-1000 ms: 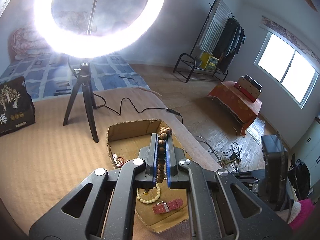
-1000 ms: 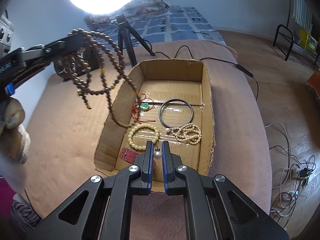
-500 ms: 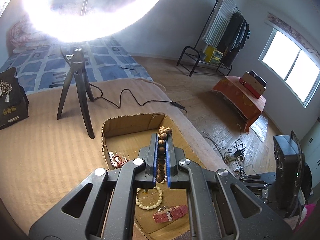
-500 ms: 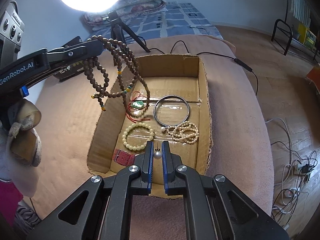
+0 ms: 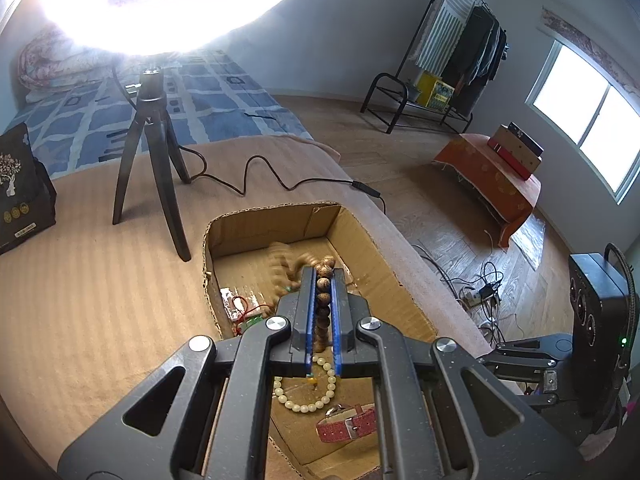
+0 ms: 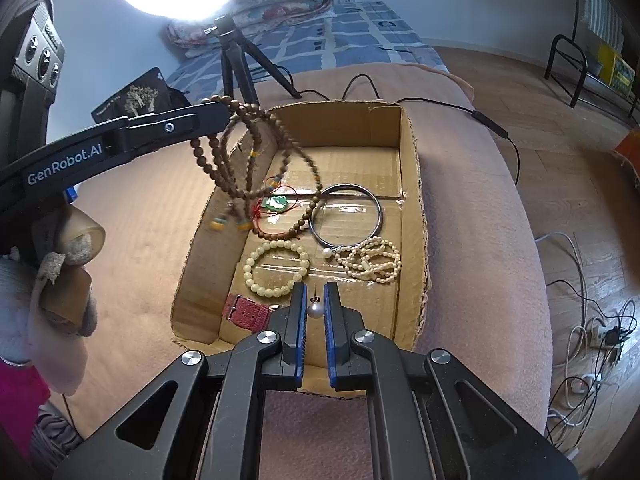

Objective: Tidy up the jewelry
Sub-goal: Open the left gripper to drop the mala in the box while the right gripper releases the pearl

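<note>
My left gripper (image 5: 322,276) is shut on a long brown wooden bead necklace (image 6: 248,160), which dangles over the left part of the open cardboard box (image 6: 410,184); it also shows in the left wrist view (image 5: 323,300). My right gripper (image 6: 315,292) is shut on a small pearl earring (image 6: 315,310) above the box's near end. In the box lie a cream bead bracelet (image 6: 276,266), a silver bangle (image 6: 346,216), a pale bead strand (image 6: 372,260), a red-corded green pendant (image 6: 276,204) and a red watch strap (image 6: 246,312).
The box sits on a tan padded surface (image 6: 472,220). A ring light on a black tripod (image 5: 154,152) stands behind the box with its cable (image 5: 280,182) trailing right. A black bag (image 5: 20,188) lies at far left. Cables litter the wooden floor at right.
My left gripper has moved over the box and lower, and the wooden bead necklace now swings down inside it. My right gripper has stayed shut on the earring.
</note>
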`<state>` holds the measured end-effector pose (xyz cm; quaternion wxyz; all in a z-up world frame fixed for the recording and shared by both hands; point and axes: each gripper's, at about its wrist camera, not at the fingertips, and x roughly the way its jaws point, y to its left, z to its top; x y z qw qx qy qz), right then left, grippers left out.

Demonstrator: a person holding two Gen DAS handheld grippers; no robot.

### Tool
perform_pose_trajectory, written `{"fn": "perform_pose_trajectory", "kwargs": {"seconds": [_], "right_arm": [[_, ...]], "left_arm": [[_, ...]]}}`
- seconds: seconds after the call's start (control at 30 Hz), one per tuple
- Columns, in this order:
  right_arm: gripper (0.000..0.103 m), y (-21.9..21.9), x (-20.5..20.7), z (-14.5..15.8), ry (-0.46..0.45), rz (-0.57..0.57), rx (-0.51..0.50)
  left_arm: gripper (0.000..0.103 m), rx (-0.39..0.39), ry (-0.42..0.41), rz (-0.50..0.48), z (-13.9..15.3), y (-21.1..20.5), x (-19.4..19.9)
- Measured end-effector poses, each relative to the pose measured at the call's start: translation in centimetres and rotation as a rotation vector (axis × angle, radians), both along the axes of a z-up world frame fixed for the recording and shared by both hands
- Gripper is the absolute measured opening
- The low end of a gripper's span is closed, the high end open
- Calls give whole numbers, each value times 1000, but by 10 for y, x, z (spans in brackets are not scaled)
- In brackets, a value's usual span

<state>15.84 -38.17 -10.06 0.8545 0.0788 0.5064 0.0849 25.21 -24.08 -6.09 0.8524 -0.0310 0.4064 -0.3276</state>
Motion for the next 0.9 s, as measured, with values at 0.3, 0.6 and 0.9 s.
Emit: {"fn": "perform_pose_trajectory", "kwargs": {"seconds": [0.3,0.6,0.9], "right_arm": [[45,4,0,-1,-4,-5,-39],[61,6,-3,6,-36,-25,-59],[61,3,-10,19,-60,-67,-55]], "left_arm": [[32,26,-5,9,3,2,-2],[36,47,-22,12,5,7,-11],[36,67,-58,5,20,18,-29]]}}
